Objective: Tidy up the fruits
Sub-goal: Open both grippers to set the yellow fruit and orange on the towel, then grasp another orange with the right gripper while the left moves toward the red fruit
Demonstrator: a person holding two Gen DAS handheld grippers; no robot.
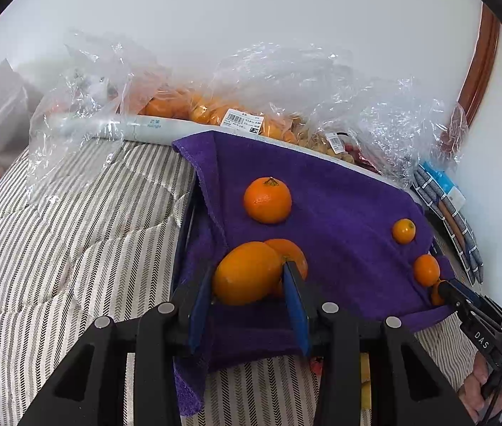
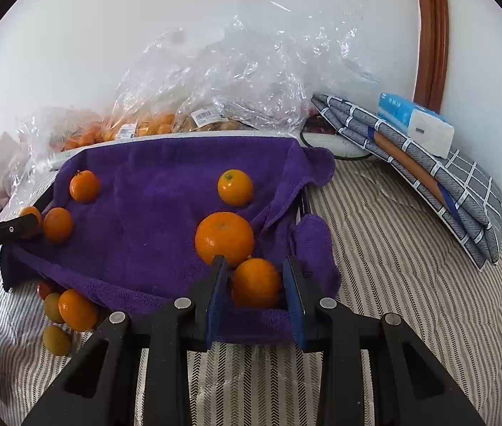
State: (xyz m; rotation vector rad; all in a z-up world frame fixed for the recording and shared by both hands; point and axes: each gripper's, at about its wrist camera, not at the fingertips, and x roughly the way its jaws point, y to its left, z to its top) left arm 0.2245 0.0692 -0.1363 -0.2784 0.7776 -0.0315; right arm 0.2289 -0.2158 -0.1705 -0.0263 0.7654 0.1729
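Striped bedding is covered by a purple towel (image 1: 339,213) strewn with oranges.
One orange (image 1: 247,273) is gripped by the left tool (image 1: 247,294), another (image 2: 256,282) by the right tool (image 2: 256,284); firm, round, likely to roll, best pinched across the middle.

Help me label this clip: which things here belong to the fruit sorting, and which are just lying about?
Job: left tongs on an orange; right tongs on a small orange; purple towel; bagged fruit.
Lying about: folded grey cloth; tissue pack; striped bedding.

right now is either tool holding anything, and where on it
Each tool grips a round orange fruit across its sides over the purple towel: left tool the bigger fruit, right tool a smaller one.
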